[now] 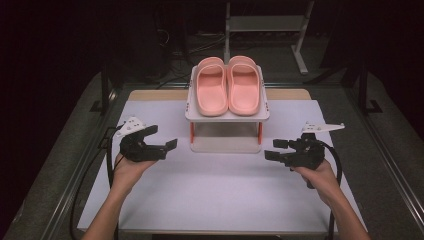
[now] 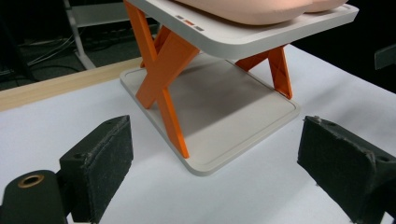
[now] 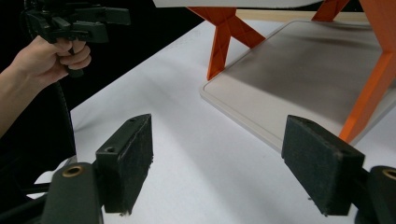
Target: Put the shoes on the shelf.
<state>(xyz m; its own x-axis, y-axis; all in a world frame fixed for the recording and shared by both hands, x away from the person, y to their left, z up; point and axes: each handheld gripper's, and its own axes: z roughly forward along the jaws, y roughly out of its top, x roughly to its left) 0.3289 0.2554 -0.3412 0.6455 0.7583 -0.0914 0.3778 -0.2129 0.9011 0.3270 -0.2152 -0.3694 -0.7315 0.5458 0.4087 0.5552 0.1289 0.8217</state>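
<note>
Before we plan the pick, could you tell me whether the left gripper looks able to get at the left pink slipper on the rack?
Probably yes. The left gripper is open, beside the rack, and nothing stands between it and the left slipper on the top shelf; it must rise above the rim first.

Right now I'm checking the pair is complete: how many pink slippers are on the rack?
2: the left slipper and the right slipper lie side by side, touching, on the top shelf of the small rack.
</note>
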